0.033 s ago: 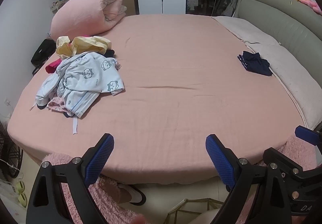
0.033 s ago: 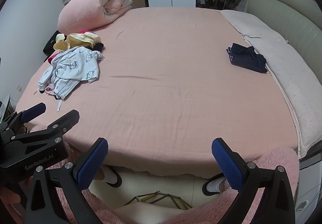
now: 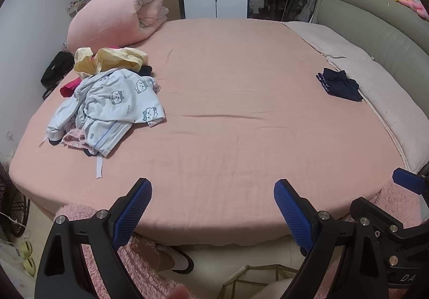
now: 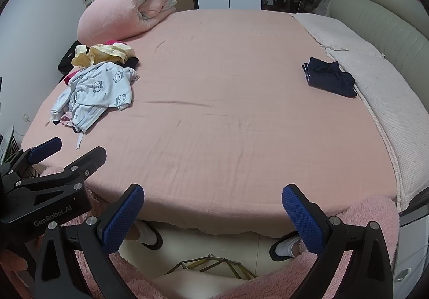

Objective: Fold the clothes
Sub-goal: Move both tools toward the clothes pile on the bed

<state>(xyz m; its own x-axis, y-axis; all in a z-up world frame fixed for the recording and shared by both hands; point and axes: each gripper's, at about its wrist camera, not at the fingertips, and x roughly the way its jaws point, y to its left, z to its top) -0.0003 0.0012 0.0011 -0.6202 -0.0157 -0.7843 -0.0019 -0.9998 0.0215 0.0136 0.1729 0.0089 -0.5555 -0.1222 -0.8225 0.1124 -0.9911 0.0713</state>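
A heap of unfolded clothes lies at the bed's left side: a light blue cat-print garment (image 3: pixel 118 100) (image 4: pixel 99 89) on top, with a yellow garment (image 3: pixel 110 60) (image 4: pixel 104 53) behind it. A dark navy garment (image 3: pixel 339 84) (image 4: pixel 329 79) sits alone at the right, beside the pale cover. My left gripper (image 3: pixel 211 191) hovers open over the bed's near edge with nothing between its fingers. My right gripper (image 4: pixel 213 197) is open and empty too, just right of the left one.
The pink bed sheet (image 3: pixel 228 138) spreads wide between the two lots of clothes. A rolled pink duvet (image 3: pixel 118 14) lies at the back left and a grey padded headboard (image 3: pixel 375 28) on the right. A person's slippered feet (image 4: pixel 146 234) stand below the bed edge.
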